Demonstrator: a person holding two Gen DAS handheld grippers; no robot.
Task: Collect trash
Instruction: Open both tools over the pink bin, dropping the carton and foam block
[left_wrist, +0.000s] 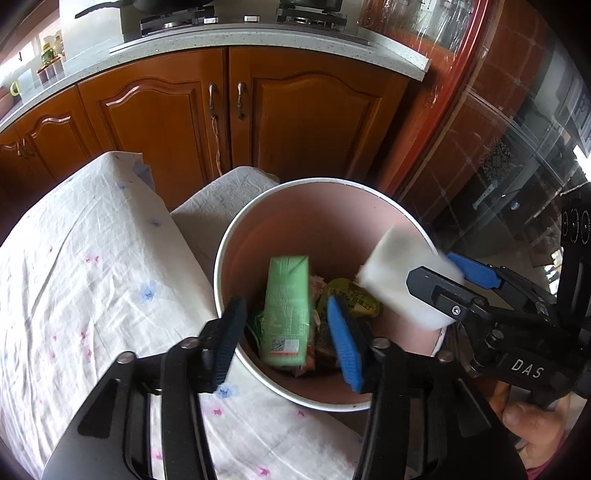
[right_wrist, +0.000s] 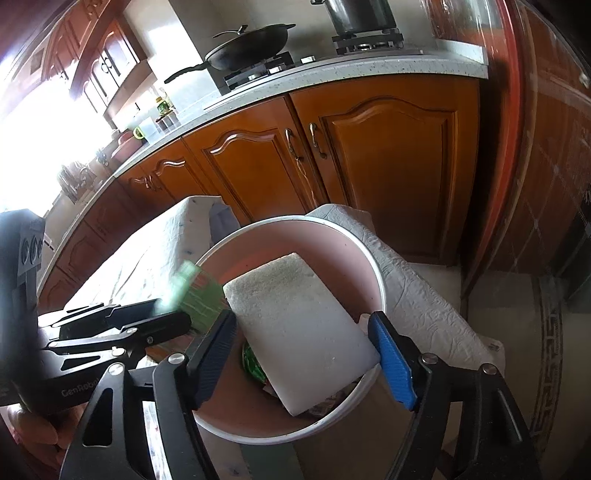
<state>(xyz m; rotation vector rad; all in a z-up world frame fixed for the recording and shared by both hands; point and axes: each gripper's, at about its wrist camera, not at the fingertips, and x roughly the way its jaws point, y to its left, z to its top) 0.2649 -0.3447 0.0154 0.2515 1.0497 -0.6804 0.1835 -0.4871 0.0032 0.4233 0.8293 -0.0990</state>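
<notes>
A pink bin with a white rim stands beside the cloth-covered table. My left gripper hangs over it, jaws apart. A green carton sits blurred below and between the fingers, touching neither pad; it rests among wrappers in the bin. In the right wrist view the carton shows at the tips of the left gripper. My right gripper holds a white foam block tilted above the bin's right side, with a pad against each side.
A yellow-green wrapper and other scraps lie in the bin. The table under a floral cloth is on the left. Wooden cabinets and a stove with a wok stand behind. A glass door is at right.
</notes>
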